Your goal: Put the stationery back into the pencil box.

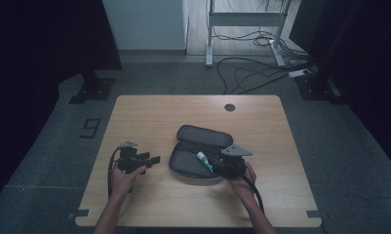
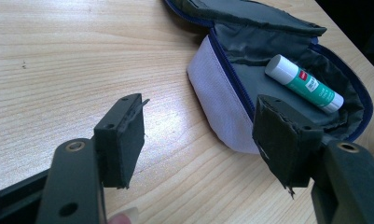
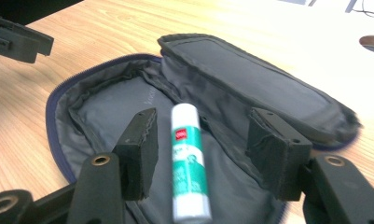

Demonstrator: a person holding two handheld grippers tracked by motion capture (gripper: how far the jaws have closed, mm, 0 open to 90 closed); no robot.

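A grey pencil case [image 1: 199, 153] lies unzipped and spread open near the middle of the wooden table [image 1: 149, 112]. Inside its near half lies a glue stick [image 1: 205, 162] with a white cap and green label, also clear in the left gripper view [image 2: 305, 84] and the right gripper view [image 3: 187, 158]. My right gripper [image 1: 222, 168] hovers over the case, jaws open, the glue stick lying between them [image 3: 201, 154] without touching either pad. My left gripper [image 1: 151, 160] rests on the table left of the case, open [image 2: 198, 140], with nothing between its jaws.
A round cable hole [image 1: 229, 107] sits at the table's far edge. Beyond the table, cables [image 1: 251, 73] trail on the floor by a white desk frame [image 1: 244, 19]. Bare wood surrounds the case on all sides.
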